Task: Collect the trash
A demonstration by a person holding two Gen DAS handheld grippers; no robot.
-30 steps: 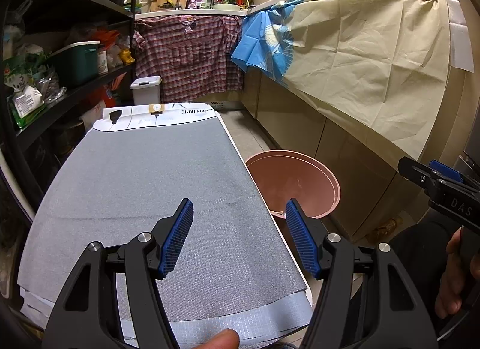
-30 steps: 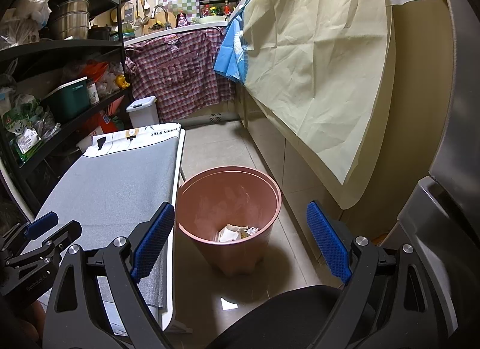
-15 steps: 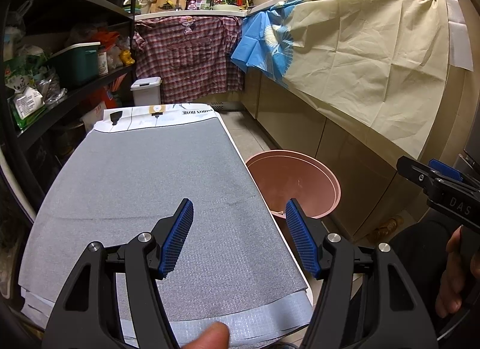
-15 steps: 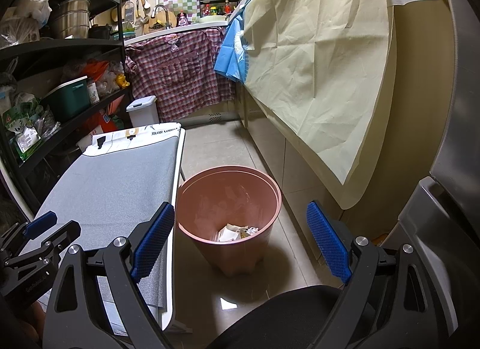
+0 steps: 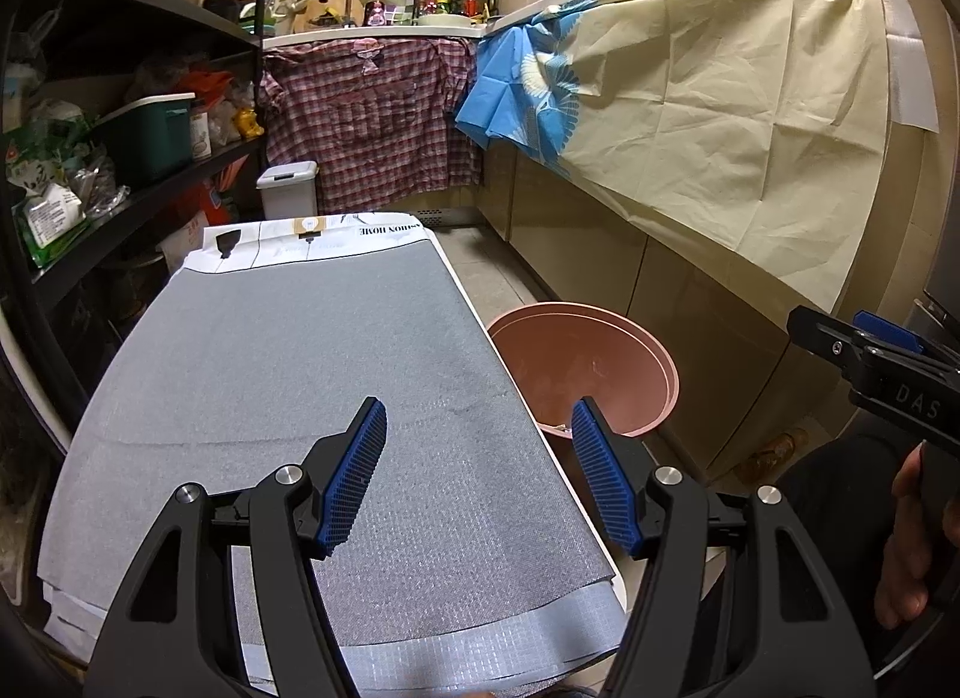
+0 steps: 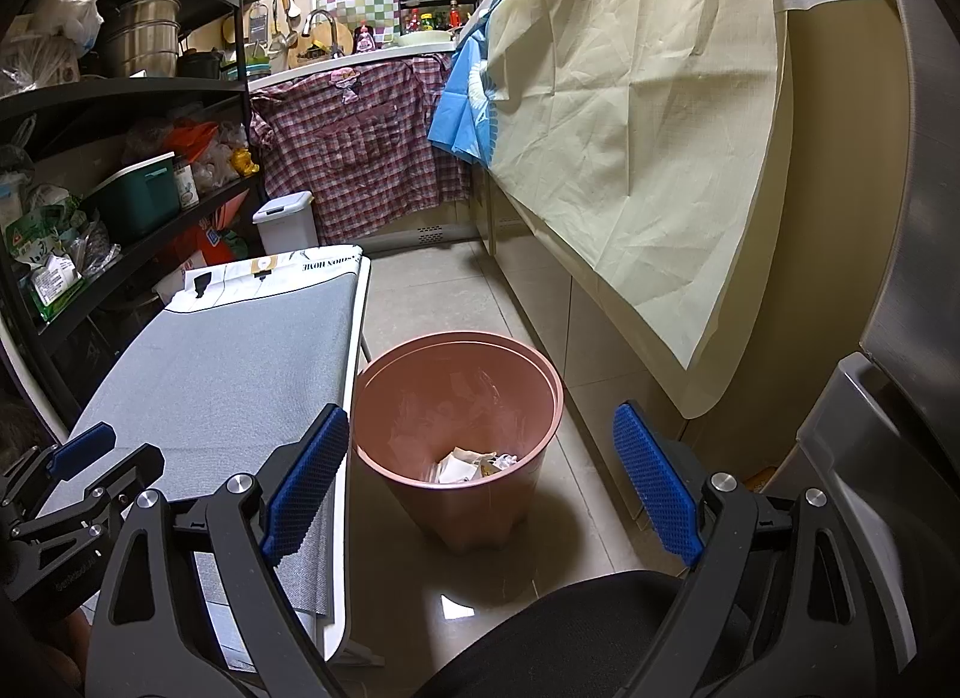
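Both the left tongs and the right tongs are open and empty. The crumpled paper trash in the pink bin looks light and squashy; pinch it gently in the middle

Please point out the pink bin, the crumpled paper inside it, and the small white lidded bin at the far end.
pink bin (image 6: 390, 398): right wrist view, on its near-left outer wall.
crumpled paper (image 6: 474, 465): right wrist view, on the white scraps at the bottom.
small white lidded bin (image 6: 285, 227): right wrist view, on its front face.
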